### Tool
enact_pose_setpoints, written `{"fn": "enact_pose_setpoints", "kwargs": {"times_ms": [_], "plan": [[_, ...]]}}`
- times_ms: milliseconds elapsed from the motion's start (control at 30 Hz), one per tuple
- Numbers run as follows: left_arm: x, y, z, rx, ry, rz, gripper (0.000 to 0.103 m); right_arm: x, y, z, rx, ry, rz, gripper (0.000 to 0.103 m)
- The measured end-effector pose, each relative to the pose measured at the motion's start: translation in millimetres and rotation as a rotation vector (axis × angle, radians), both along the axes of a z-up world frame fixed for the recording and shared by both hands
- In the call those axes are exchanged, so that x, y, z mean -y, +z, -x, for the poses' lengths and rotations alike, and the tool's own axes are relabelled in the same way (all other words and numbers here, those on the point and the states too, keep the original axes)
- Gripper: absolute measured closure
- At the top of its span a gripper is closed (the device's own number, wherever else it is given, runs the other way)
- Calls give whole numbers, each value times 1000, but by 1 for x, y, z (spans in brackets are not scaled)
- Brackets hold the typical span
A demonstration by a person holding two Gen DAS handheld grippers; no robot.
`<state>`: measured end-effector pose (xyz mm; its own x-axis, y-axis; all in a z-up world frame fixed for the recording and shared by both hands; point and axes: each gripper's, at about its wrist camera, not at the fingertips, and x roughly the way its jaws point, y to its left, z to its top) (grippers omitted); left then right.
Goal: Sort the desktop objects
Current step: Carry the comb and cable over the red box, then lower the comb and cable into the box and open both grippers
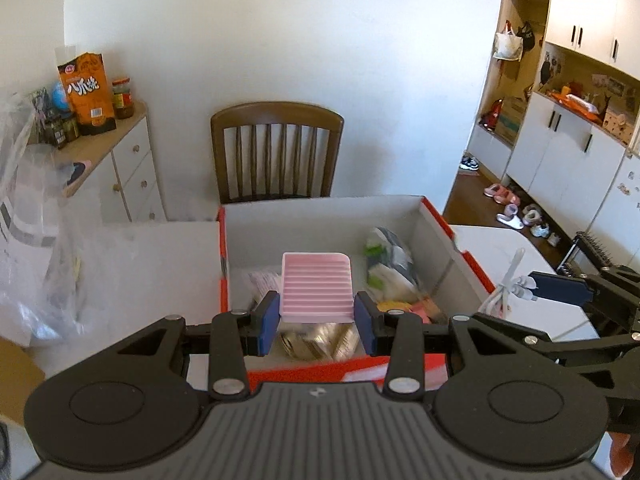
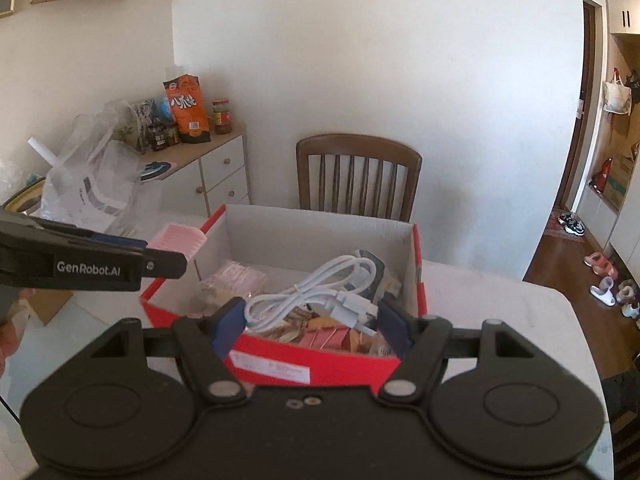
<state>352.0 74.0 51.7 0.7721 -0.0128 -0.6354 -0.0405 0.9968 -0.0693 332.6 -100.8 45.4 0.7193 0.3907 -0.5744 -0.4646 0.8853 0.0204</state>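
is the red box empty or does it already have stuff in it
Not empty. The red box holds packets and snack bags across its floor; the pink tray and white cable are held above it.

"GenRobot.AI" reads in white on the black side of the left gripper [image 2: 188, 254], at the left edge of the right wrist view. Upper left, the orange snack bag [image 1: 87, 94] shows large white Chinese characters. The red box's [image 2: 320, 368] white label is too blurred to read.

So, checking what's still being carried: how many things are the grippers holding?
2: a pink soap dish in the left gripper, a white cable in the right gripper, both over the red box.
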Motion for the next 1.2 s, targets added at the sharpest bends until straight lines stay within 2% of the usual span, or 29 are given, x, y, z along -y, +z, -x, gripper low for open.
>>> {"fn": "enact_pose_setpoints", "kwargs": {"times_ms": [267,433,700,900,1200], "plan": [[-13,-7,-50,-34,-3,-15,64,-15,-20,-40,-53,-16,35,32],[-14,-21,-82,-85,-11,-36,64,-23,-33,-59,-94,-24,36,32],[-5,-41,-124,-142,-42,-86,64,-36,-50,-75,-135,7,59,32],[-1,-55,-142,-186,-50,-91,64,-40,-65,-87,-182,12,67,32],[-1,-76,-143,-232,-62,-85,64,-45,-81,-98,-229,20,82,32]]}}
